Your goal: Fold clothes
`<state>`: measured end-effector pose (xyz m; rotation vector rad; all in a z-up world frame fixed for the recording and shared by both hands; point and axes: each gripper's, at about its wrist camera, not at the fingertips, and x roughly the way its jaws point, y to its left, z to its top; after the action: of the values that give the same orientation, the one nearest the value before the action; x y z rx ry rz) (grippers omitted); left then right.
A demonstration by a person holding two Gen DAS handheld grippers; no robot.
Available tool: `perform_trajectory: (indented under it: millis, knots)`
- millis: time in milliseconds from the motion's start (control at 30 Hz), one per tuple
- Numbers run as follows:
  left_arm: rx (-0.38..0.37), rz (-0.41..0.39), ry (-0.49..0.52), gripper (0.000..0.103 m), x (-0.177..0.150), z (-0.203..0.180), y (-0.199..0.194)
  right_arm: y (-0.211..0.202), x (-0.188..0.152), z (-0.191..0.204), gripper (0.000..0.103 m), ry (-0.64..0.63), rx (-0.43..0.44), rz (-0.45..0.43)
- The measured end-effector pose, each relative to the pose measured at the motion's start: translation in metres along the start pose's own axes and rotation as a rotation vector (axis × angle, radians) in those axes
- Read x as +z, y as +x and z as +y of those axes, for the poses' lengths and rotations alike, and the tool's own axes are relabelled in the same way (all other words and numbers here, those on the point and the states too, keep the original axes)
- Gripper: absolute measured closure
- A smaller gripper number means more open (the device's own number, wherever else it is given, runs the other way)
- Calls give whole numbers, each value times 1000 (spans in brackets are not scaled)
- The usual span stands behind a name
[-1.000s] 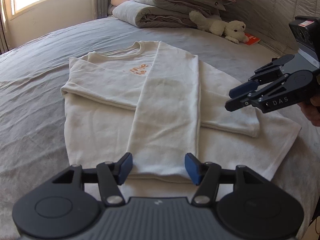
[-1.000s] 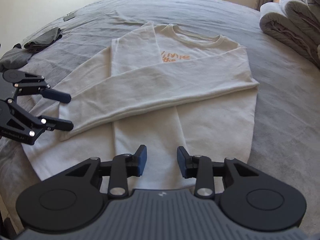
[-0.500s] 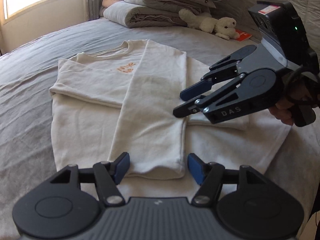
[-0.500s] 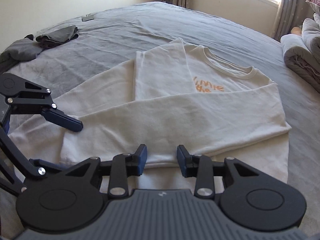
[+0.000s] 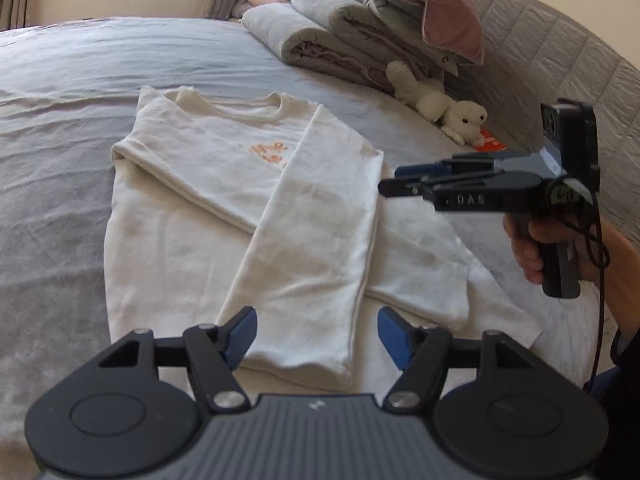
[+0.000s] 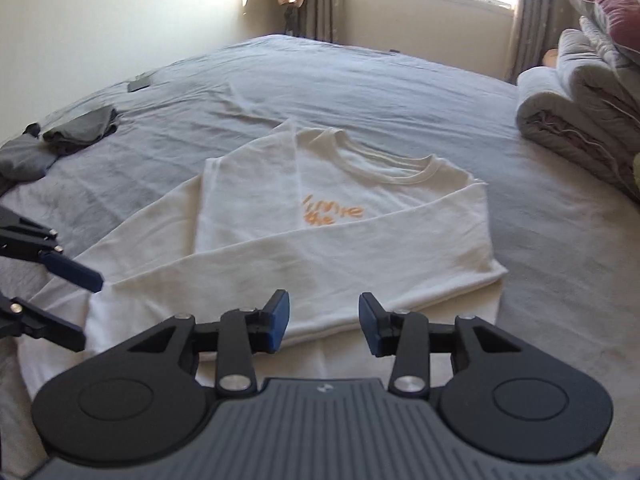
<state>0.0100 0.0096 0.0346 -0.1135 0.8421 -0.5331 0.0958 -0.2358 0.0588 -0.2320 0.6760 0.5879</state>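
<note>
A: Grey bedding (image 5: 60,220) covers the bed; folded quilts (image 5: 344,36) and a white plush toy (image 5: 444,112) lie at its far right. Where is the garment?

B: Mid-bed: a cream sweatshirt (image 5: 192,248) with orange lettering (image 6: 332,214) lies flat, both sleeves crossed over the chest.

A: And the left gripper (image 5: 316,334)?

B: Jaws spread wide, nothing between them, at the near hem; the cuff of the upper sleeve (image 5: 316,264) lies just beyond the blue pads (image 5: 240,332). Whether they touch the cloth I cannot tell.

A: The right gripper (image 6: 322,320)?

B: Also parted and empty, at the sweatshirt's right side, facing the lower sleeve (image 6: 320,276). Seen from the left wrist, it is raised above the cloth, apart from it, held by a hand (image 5: 532,248).

A: Far left?

B: Dark clothes (image 6: 80,128), well apart.
</note>
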Motion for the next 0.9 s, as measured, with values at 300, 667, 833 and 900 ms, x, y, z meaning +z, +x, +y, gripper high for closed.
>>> perform_trajectory:
  millis: [300, 667, 833, 900]
  knots:
    - [5, 40, 23, 32, 3, 2, 8, 35, 1, -63, 41, 130, -90, 63]
    - [15, 65, 39, 32, 10, 2, 17, 61, 22, -94, 103, 221, -142, -82]
    - [16, 63, 57, 31, 8, 2, 17, 98, 22, -93, 103, 142, -223, -13]
    - [23, 65, 77, 31, 7, -1, 16, 106, 20, -97, 103, 129, -256, -7]
